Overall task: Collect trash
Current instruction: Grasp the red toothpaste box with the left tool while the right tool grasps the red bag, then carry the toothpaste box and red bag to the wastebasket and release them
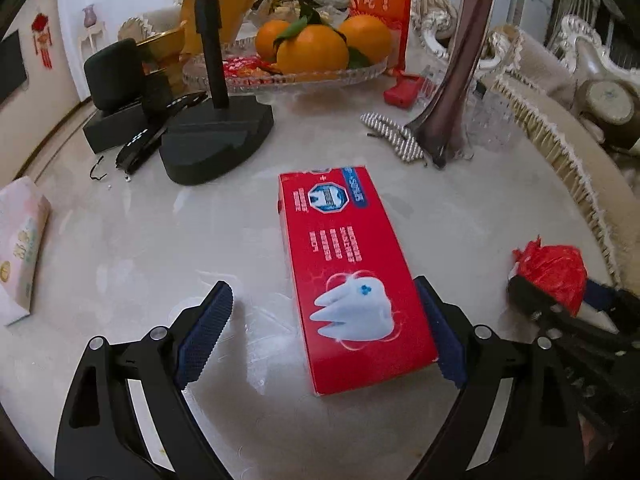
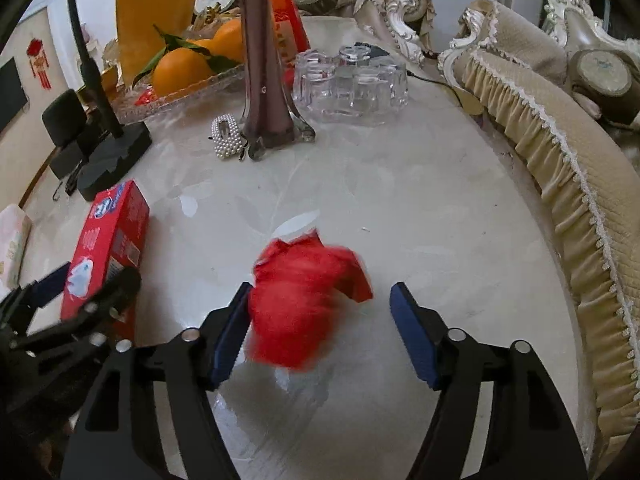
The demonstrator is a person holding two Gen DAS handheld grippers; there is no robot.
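Observation:
A red toothpaste box (image 1: pixel 352 276) lies flat on the marble table (image 1: pixel 160 240). My left gripper (image 1: pixel 328 328) is open around the box's near end; the right pad touches its side, the left pad stands apart. The box also shows in the right wrist view (image 2: pixel 108 248). A crumpled red wrapper (image 2: pixel 308 300) lies between the fingers of my open right gripper (image 2: pixel 320 328), against the left pad, blurred. The wrapper also shows in the left wrist view (image 1: pixel 554 276), with the right gripper (image 1: pixel 560 312) behind it.
A glass fruit plate with oranges (image 1: pixel 316 48), a black stand base (image 1: pixel 216 140), a dark vase (image 2: pixel 268 80), a pearl hair clip (image 2: pixel 226 140), clear glasses (image 2: pixel 352 80) and a tissue pack (image 1: pixel 20 248) stand around. A sofa edge (image 2: pixel 580 200) runs along the right.

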